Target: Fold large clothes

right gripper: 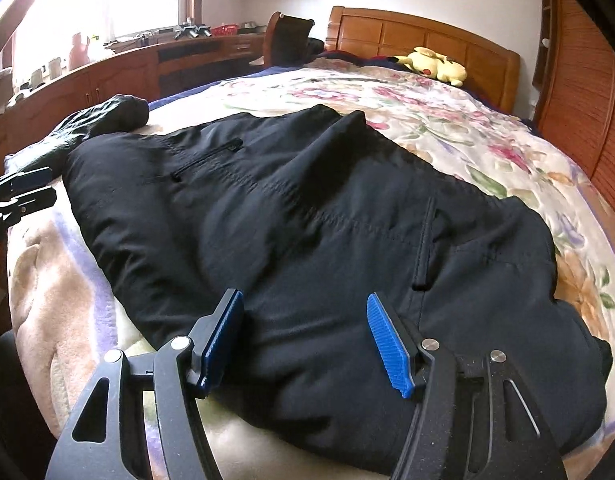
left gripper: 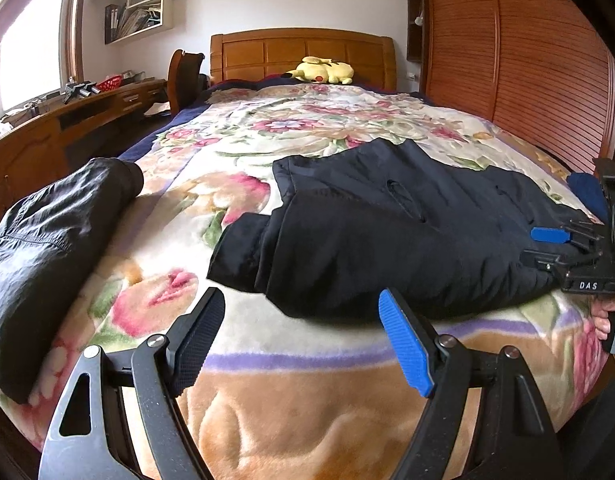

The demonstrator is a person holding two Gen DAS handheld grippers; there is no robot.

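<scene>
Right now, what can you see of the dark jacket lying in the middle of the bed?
The dark jacket lies spread flat on the flowered blanket, navy-black and lightly padded, with stitched seams and a zipped pocket. One sleeve is folded against its side. The right hand-held gripper is open over its near hem, gripping nothing.

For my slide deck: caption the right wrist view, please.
Open right gripper poised over a dark jacket spread on a floral blanket.
</scene>
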